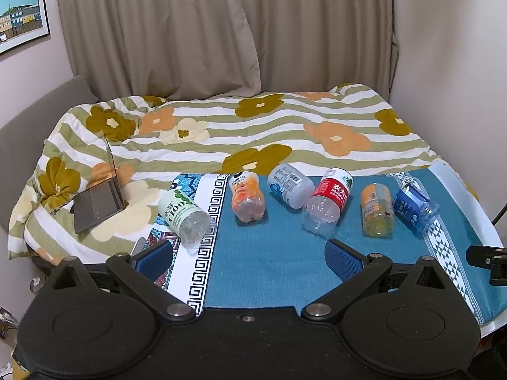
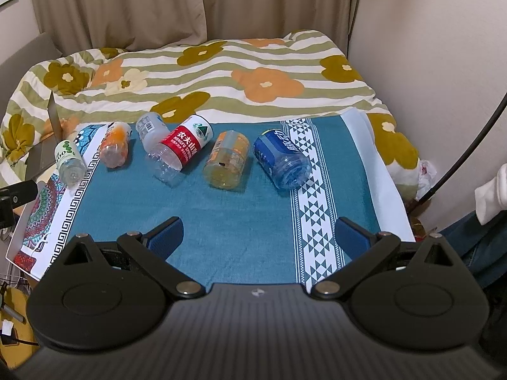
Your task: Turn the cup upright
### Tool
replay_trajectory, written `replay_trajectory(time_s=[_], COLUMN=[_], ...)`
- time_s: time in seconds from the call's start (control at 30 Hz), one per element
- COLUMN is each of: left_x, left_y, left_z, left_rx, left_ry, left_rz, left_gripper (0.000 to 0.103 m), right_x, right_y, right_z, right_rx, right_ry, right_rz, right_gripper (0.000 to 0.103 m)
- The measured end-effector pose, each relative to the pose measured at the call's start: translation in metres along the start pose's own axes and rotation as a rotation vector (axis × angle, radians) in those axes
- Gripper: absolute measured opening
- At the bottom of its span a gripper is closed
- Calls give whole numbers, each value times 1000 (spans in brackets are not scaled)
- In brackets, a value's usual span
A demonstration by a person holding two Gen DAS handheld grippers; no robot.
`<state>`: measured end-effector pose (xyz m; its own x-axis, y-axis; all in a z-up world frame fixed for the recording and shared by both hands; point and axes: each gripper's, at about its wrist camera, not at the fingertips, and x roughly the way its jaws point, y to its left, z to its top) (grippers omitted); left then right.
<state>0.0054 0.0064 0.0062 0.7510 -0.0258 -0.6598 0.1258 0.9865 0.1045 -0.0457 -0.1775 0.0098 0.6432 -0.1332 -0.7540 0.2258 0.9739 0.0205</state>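
Six cups (image 2: 225, 158) lie toppled mid-frame. Both the left gripper (image 1: 250, 255) and right gripper (image 2: 259, 237) gape, empty. Likely light, thin, slippery plastic; grip mid-body.

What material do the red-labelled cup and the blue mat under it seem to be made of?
The red-labelled cup looks like thin clear plastic with a glossy finish: the mat shows through its bare ribbed end, and a printed film label wraps the rest. The blue mat looks like woven cloth with a matte finish, since a fine weave and soft creases show; its exact fibre cannot be told.
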Motion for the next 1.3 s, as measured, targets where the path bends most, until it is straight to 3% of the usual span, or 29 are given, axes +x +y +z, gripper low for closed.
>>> replay_trajectory(time_s=[1.3], left_x=[3], left_y=[4], left_z=[2], left_rx=[-2], left_ry=[18], left_rz=[-1], left_gripper=[103], right_x=[5], right_y=[9], right_z=[-2], right_rx=[-11], right_ry=[9], right_rz=[6], right_gripper=[103])
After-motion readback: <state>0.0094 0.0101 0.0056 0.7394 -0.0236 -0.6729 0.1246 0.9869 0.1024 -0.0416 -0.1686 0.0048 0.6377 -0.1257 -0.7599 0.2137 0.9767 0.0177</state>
